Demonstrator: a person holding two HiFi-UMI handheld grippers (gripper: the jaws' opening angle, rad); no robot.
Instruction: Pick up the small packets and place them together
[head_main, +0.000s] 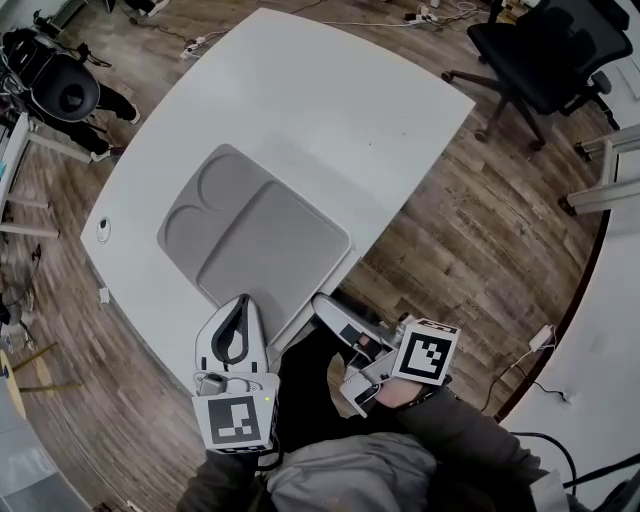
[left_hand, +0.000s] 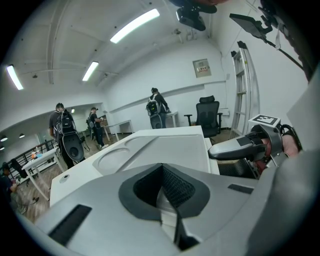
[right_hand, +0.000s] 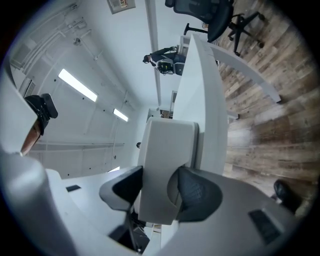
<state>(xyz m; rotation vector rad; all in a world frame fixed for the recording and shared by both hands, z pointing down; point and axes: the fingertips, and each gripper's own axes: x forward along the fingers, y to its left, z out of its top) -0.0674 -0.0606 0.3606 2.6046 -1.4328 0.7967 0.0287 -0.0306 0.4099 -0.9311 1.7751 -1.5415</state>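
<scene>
The person's left gripper (head_main: 243, 300) sits at the lower left of centre in the head view, over the near rim of the rounded white table (head_main: 300, 90). Its jaws are together with nothing between them, and their dark pads (left_hand: 172, 187) meet at the tips. It points across the table at the pale grey moulded tray (head_main: 262, 250), which lies in the middle of the frame with two round hollows and one large rectangular one. The right gripper (right_hand: 161, 191) lies just right of it at the table's edge, rolled onto its side. Its jaws stand apart around a pale grey block (right_hand: 167, 150) with rounded corners, which fills the gap, and both dark pads lie against the block's sides. Whether that block is one of the small packets cannot be told. A dark sleeve (head_main: 465, 430) fills the lower right of the head view. A black office chair (head_main: 545, 55) stands on the wooden plank floor (head_main: 470, 230) at the upper right. At the upper left a person wears a black backpack (head_main: 65, 92).
</scene>
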